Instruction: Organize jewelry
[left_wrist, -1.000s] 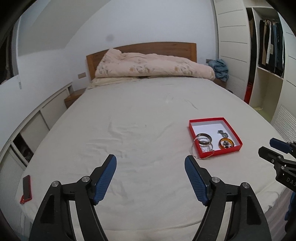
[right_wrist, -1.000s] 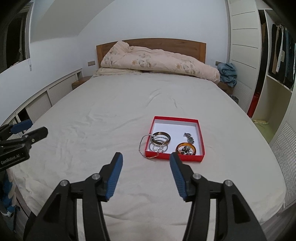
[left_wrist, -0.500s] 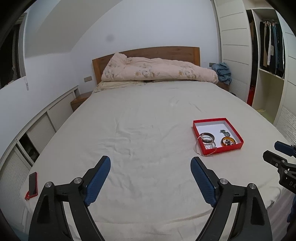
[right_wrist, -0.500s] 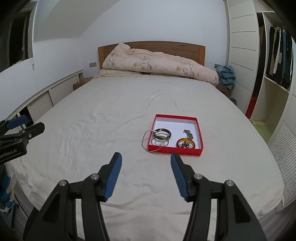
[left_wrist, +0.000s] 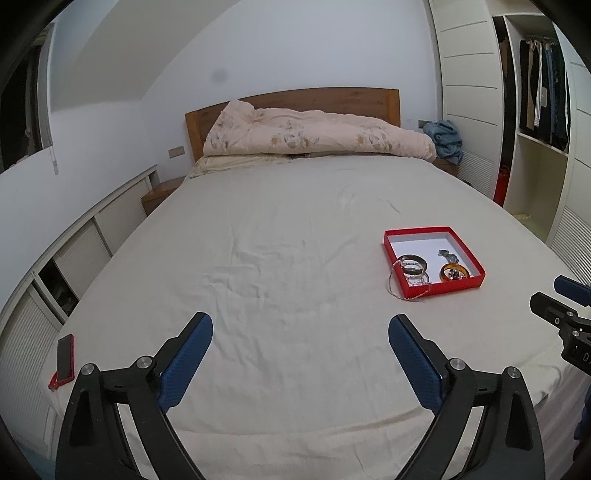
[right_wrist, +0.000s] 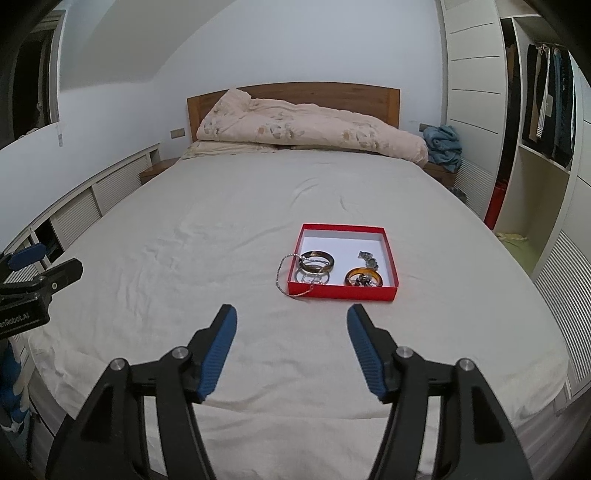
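Note:
A red tray with a white floor lies on the bed; it also shows in the left wrist view. In it are a dark bangle, an amber bangle, a small metal piece and clear rings. A silver chain hangs over the tray's left wall onto the sheet. My right gripper is open and empty, above the bed's near edge in front of the tray. My left gripper is open and empty, to the left of the tray.
The bed has a cream sheet, a rolled quilt and a wooden headboard. A red phone lies at the bed's left edge. Low cabinets run along the left wall; a wardrobe stands on the right.
Both grippers have drawn back and up from the bed, so the tray looks smaller and farther away. Both stay open. The jewelry has not moved.

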